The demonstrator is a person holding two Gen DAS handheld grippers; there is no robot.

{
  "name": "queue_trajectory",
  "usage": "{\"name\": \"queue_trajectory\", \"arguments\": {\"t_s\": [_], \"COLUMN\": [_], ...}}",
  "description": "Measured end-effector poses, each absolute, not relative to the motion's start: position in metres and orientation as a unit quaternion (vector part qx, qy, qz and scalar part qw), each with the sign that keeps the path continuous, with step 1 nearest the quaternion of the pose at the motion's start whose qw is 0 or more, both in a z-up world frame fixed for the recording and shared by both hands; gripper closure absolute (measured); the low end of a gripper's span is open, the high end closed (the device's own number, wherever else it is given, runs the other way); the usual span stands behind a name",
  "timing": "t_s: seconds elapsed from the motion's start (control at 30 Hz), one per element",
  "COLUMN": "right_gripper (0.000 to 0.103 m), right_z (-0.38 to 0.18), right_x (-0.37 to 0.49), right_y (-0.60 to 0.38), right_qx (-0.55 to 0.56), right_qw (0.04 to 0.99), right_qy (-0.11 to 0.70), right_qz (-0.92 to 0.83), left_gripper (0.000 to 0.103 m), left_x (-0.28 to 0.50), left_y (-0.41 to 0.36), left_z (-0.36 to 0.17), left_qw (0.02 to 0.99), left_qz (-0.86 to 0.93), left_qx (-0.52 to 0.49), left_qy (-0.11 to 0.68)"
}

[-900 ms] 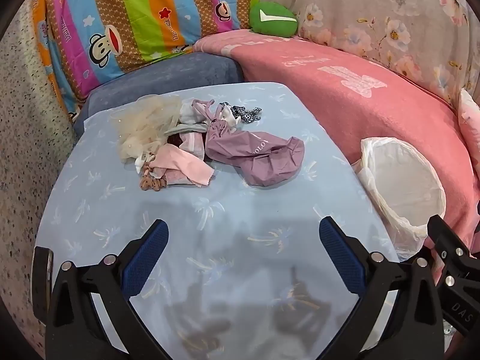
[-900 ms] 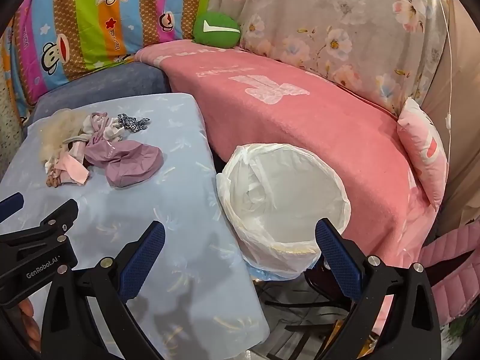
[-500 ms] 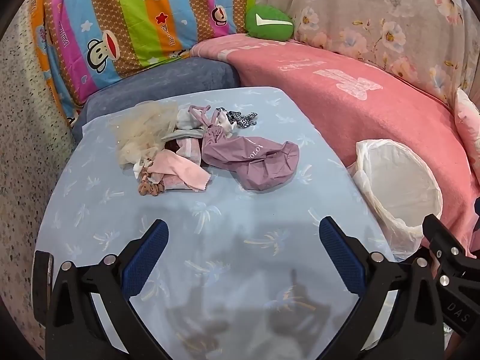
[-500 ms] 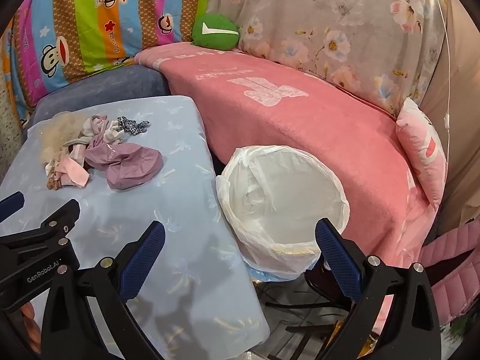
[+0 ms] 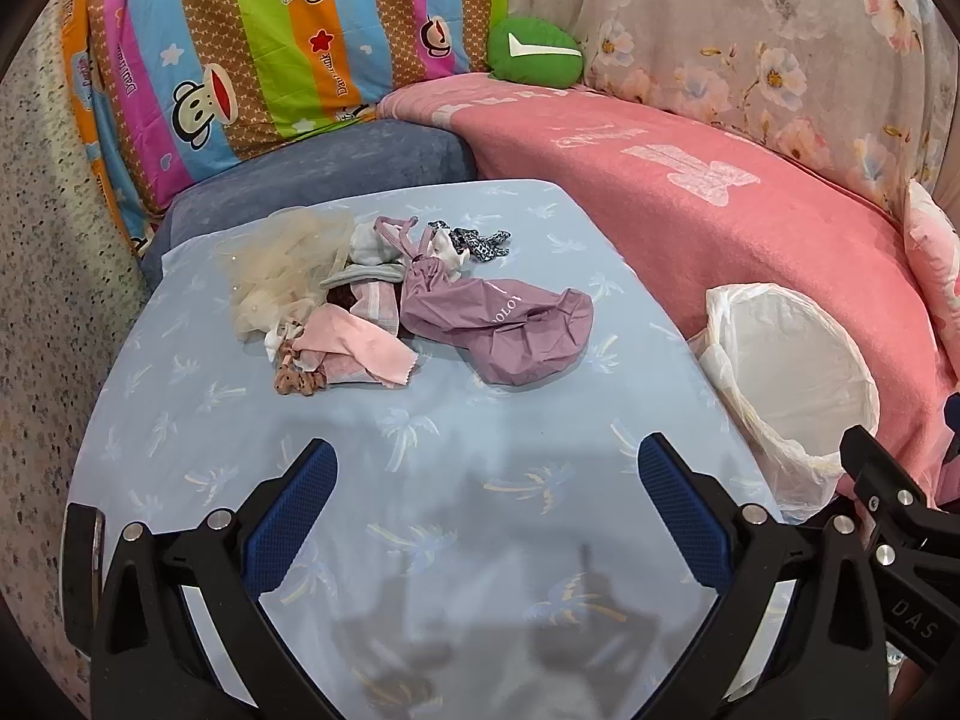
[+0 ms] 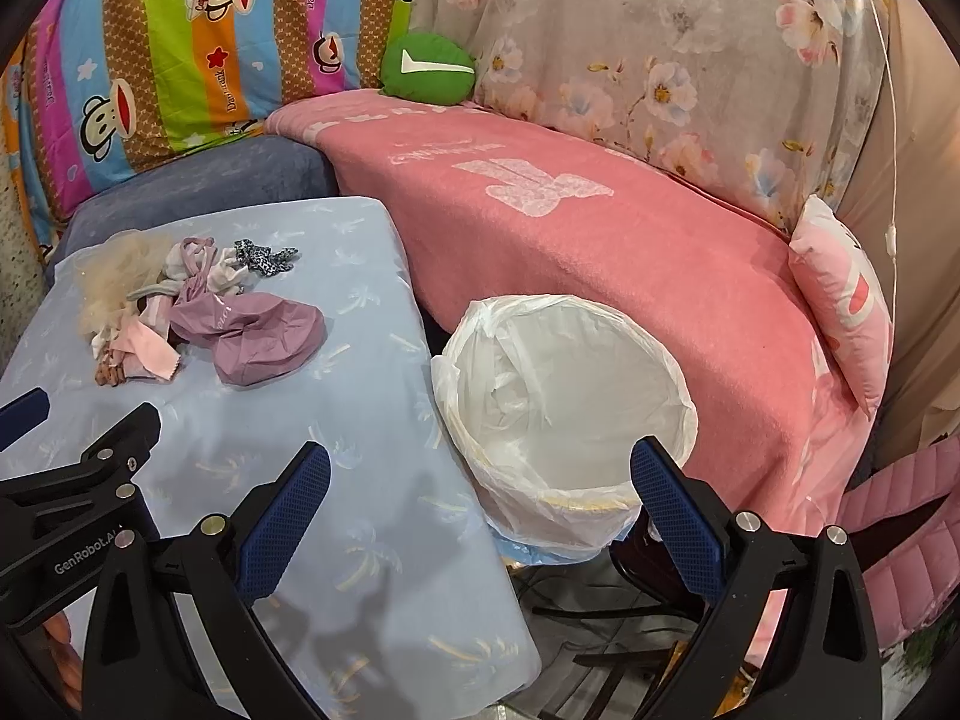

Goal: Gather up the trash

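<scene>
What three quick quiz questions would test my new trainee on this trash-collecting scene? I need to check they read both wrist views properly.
1. True or false: the left gripper holds a scrap from the pile.
2. Where does the crumpled mauve plastic bag lie: A) inside the white-lined round bin, B) on the pale blue palm-print table cover, C) on the pink blanket?
3. Fill in: the right gripper has its jaws ____.

Key: 1 false; 2 B; 3 open.
</scene>
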State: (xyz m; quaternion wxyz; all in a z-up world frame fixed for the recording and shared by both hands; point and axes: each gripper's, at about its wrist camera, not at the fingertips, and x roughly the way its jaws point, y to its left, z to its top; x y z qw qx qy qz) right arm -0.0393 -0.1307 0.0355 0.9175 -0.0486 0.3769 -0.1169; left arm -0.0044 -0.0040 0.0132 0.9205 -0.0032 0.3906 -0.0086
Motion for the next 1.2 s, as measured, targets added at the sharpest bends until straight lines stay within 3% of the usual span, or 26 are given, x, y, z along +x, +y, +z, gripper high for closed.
{"name": "queue_trajectory", "arguments": {"t_s": [1.2], "right_gripper": [0.006], "right_z": [0.039], "right_x": [-0.041], "right_y": [-0.141], "right_qx": [-0.041], "right_qw": [0.918], "right_qy": [0.373], "right_qz": [-0.127], "left_gripper": [0.007], "left_x": [-0.002], "left_y": [-0.014], "left_z": [0.013], "left_qw": [0.922], "left_qz": [-0.018], "left_qx": [0.005], "left_qy": [0.387]}}
